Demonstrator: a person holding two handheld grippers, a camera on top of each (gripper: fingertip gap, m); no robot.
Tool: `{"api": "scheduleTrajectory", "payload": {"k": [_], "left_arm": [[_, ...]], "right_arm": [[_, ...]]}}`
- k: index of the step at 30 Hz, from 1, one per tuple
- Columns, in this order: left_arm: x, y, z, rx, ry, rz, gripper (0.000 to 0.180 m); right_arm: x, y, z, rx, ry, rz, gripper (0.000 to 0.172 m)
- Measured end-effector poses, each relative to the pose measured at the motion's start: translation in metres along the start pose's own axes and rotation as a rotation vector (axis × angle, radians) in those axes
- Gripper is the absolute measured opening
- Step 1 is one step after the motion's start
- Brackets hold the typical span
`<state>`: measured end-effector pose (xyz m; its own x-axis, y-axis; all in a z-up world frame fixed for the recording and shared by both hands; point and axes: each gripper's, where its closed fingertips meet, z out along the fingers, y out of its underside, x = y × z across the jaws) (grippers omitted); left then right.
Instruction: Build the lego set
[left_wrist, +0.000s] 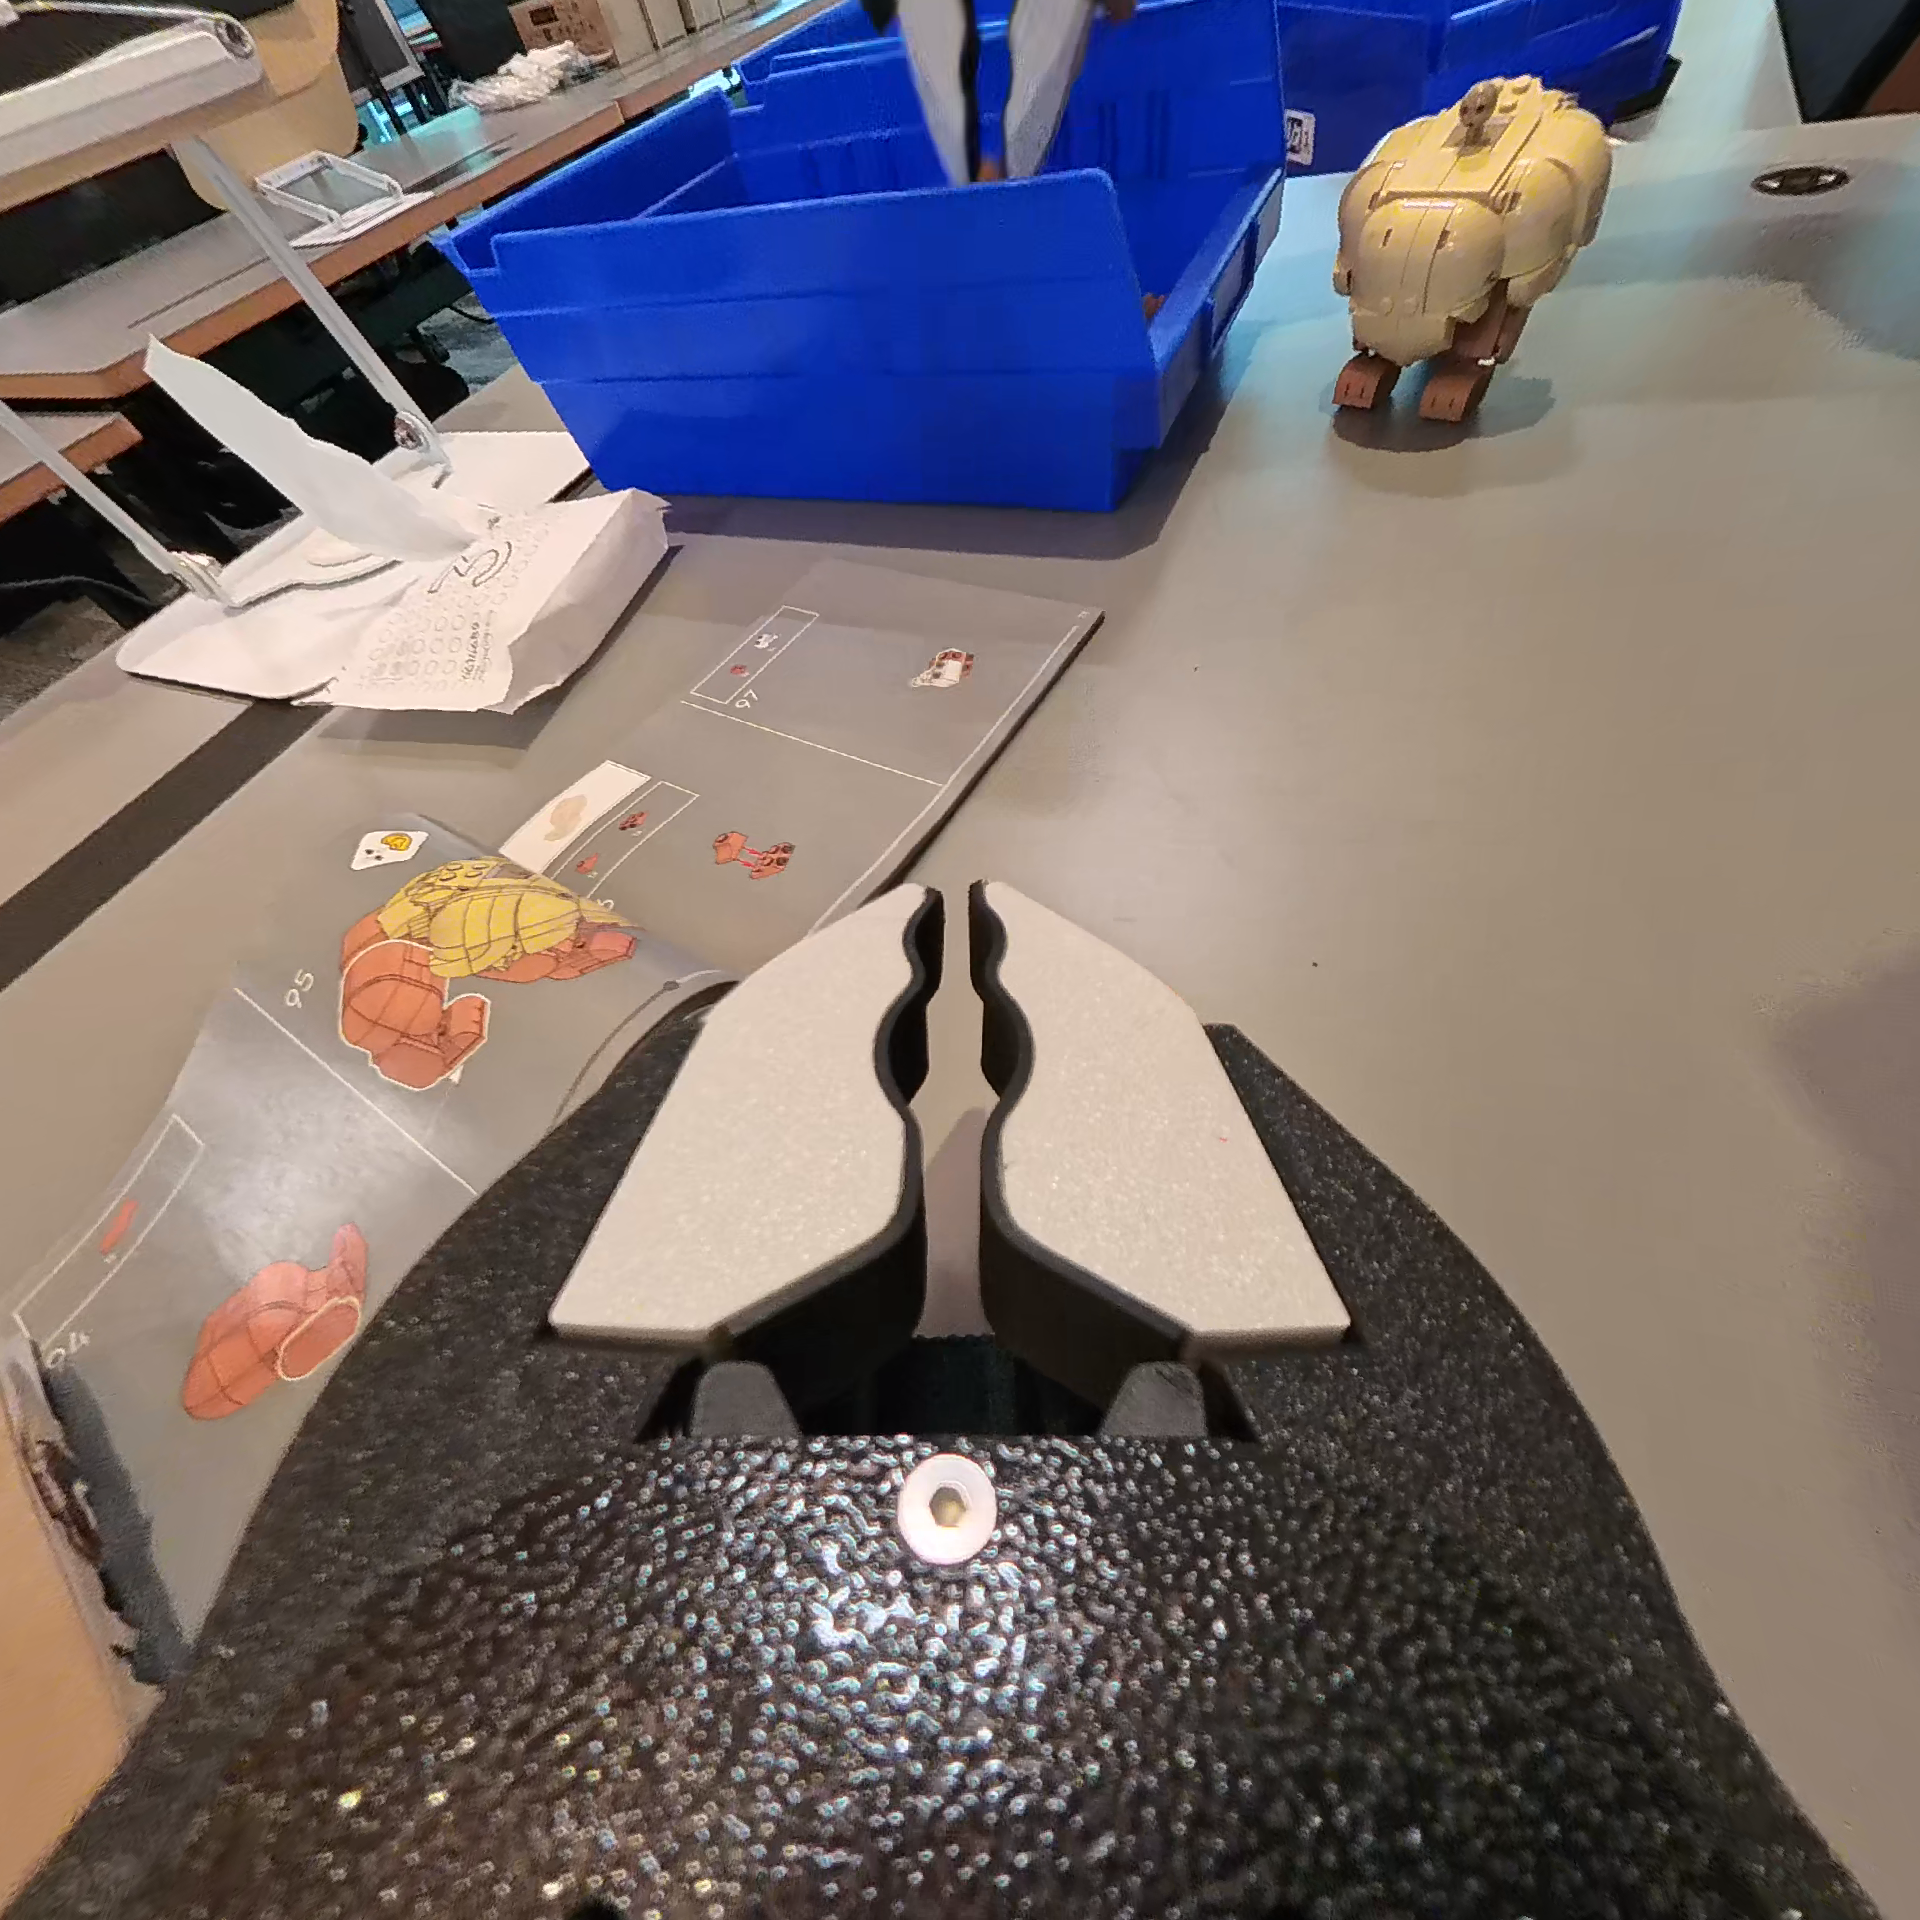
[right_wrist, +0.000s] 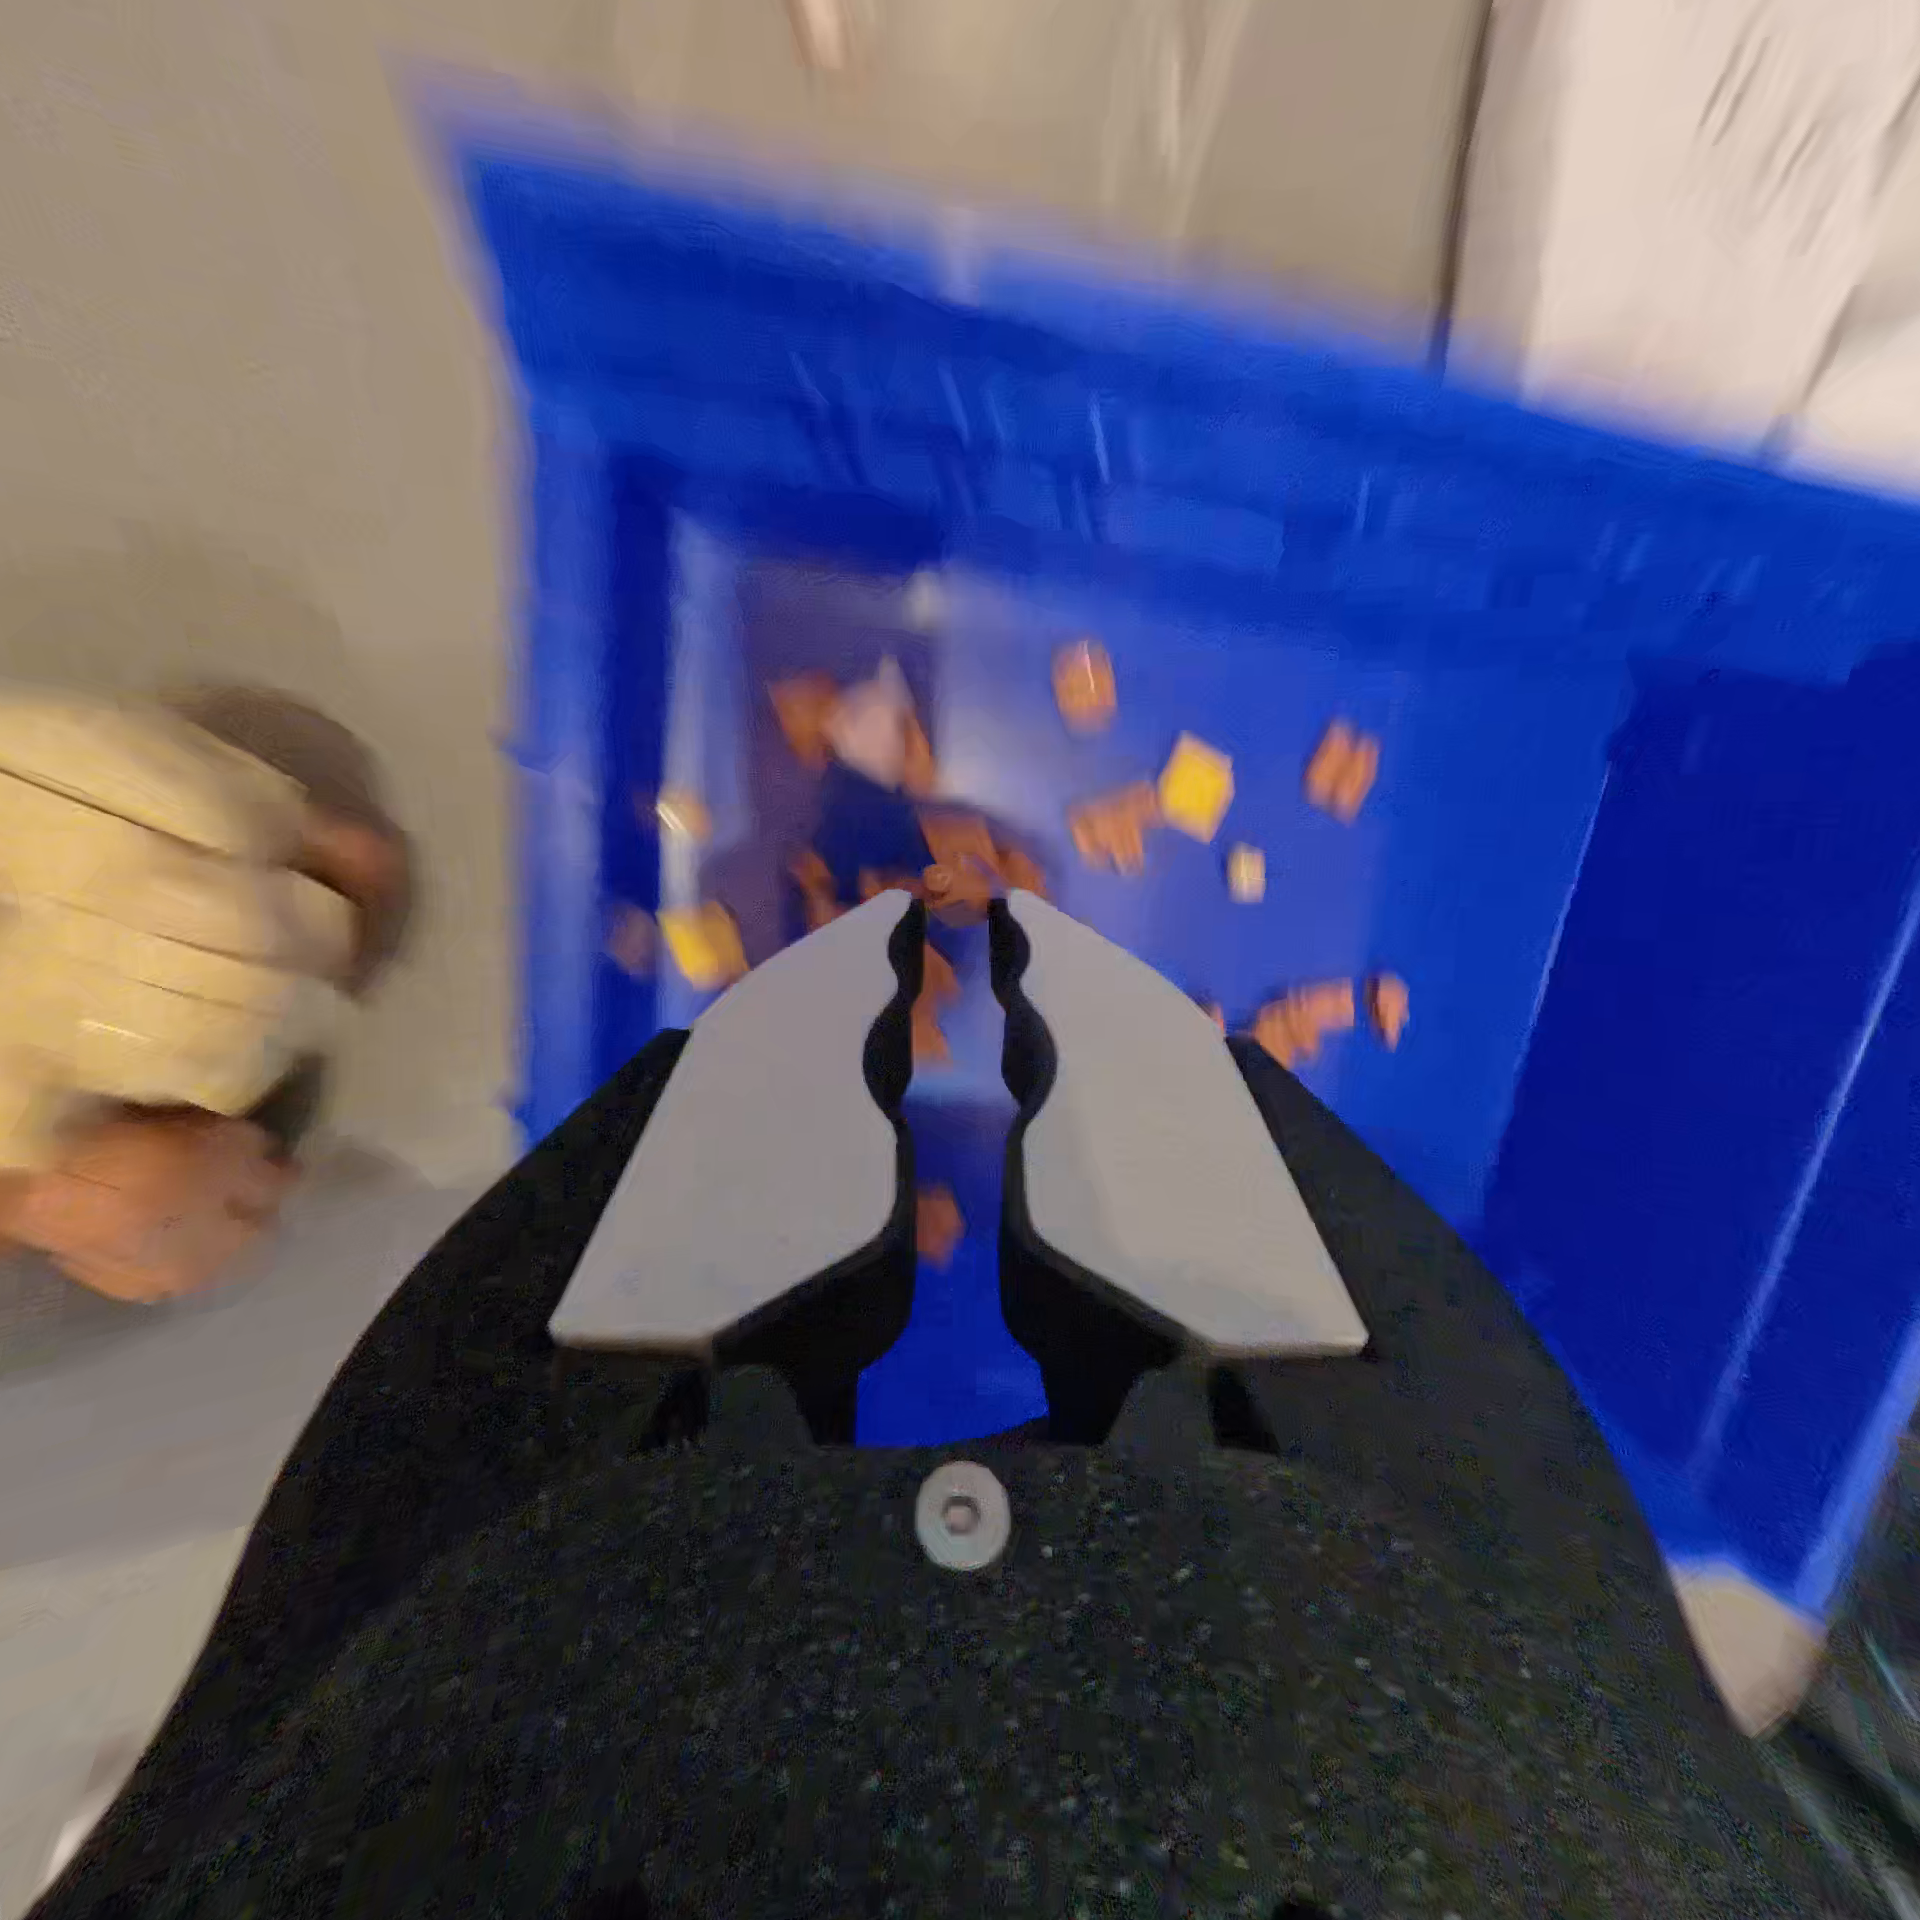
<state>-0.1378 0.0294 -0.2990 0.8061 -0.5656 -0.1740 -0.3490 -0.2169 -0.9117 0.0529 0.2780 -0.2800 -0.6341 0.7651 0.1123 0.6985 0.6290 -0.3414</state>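
Observation:
My left gripper (left_wrist: 956, 894) hovers low over the grey table (left_wrist: 1455, 831), its fingers drawn together with only a thin slit and nothing between them. Its tips are next to the right edge of an open instruction booklet (left_wrist: 831, 717). My right gripper (right_wrist: 954, 906) is above the inside of a blue bin (right_wrist: 1143, 468) and is shut on a small brown brick (right_wrist: 948, 891) at its fingertips. Several loose brown and yellow bricks (right_wrist: 1195, 784) lie blurred on the bin floor. A tan and brown brick-built animal model (left_wrist: 1455, 239) stands on the table right of the bin (left_wrist: 831, 343).
A torn white paper bag (left_wrist: 436, 613) and a lamp's metal stand (left_wrist: 312, 301) lie left of the bin. More blue bins (left_wrist: 1455, 62) stand behind it. The model also shows blurred at the left of the right wrist view (right_wrist: 156, 914). White cloth (right_wrist: 1714, 208) lies beyond the bin. Left tips to right tips: about 30 cm.

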Motion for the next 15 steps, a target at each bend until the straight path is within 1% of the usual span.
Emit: {"api": "scheduleTrajectory", "payload": {"k": [1,3,5,6,9,15], "left_arm": [[0.001,-0.001,0.0,0.002,0.003,-0.001,0.004],[0.004,-0.003,0.0,0.005,0.007,-0.001,0.004],[0.008,-0.006,0.0,0.014,0.017,0.001,0.004],[0.01,-0.008,0.0,0.019,0.022,0.003,0.004],[0.014,-0.011,0.001,0.021,0.029,0.01,0.004],[0.015,-0.01,0.001,0.008,0.012,0.024,0.004]], "right_arm": [[-0.013,-0.026,-0.014,0.166,-0.012,-0.002,0.011],[-0.04,-0.068,-0.041,0.44,-0.051,-0.018,0.012],[-0.067,-0.094,-0.055,0.623,-0.107,-0.02,0.012],[-0.078,-0.102,-0.056,0.67,-0.132,-0.017,0.012],[-0.106,-0.119,-0.046,0.723,-0.207,-0.007,0.012],[-0.135,-0.148,-0.021,0.705,-0.273,-0.037,0.012]]}}
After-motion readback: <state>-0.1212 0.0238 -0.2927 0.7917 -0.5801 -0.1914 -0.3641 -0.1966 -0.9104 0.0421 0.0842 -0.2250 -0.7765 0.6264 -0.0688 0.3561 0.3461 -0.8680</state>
